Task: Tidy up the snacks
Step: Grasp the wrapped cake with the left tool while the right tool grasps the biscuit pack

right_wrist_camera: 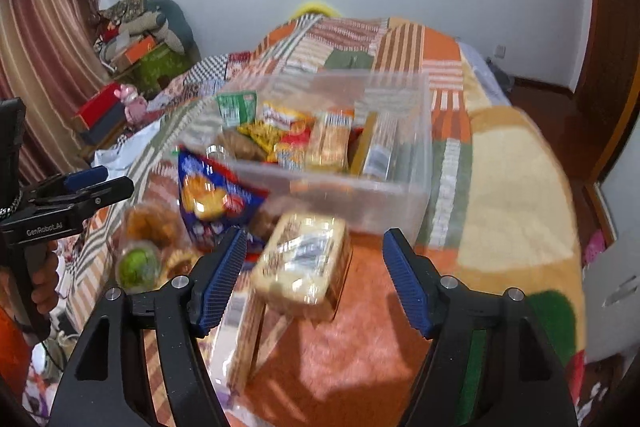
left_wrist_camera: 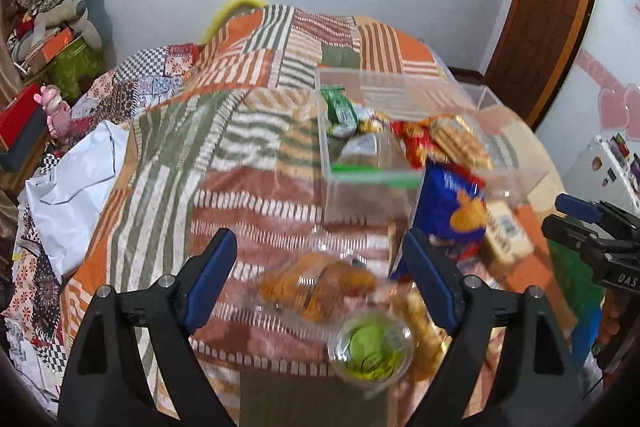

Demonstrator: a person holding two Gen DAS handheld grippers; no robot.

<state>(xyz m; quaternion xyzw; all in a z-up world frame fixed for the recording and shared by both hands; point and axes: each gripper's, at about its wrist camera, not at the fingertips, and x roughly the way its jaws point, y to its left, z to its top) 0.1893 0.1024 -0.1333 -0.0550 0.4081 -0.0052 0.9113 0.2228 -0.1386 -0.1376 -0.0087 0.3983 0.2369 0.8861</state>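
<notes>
A clear plastic bin (right_wrist_camera: pixel 416 163) sits on the bed and holds several snack packs; it also shows in the left wrist view (left_wrist_camera: pixel 326 155). Loose snacks lie in front of it: a blue cracker bag (left_wrist_camera: pixel 452 207) (right_wrist_camera: pixel 212 195), a clear bag of orange pastries (left_wrist_camera: pixel 320 283) (right_wrist_camera: pixel 152 223), a clear cup with green filling (left_wrist_camera: pixel 372 347) (right_wrist_camera: pixel 138 267), and a tan cracker pack (right_wrist_camera: pixel 304 259) (left_wrist_camera: pixel 506 231). My left gripper (left_wrist_camera: pixel 320 279) is open above the pastry bag. My right gripper (right_wrist_camera: pixel 314 275) is open around the tan cracker pack, not touching it.
A patchwork quilt (left_wrist_camera: pixel 240 107) covers the bed. A white cloth (left_wrist_camera: pixel 76 179) lies at the bed's left edge. Boxes and cushions (left_wrist_camera: pixel 56 27) pile up at far left. A wooden door (left_wrist_camera: pixel 548 7) stands at right. A long clear cracker sleeve (right_wrist_camera: pixel 240 339) lies near my right gripper.
</notes>
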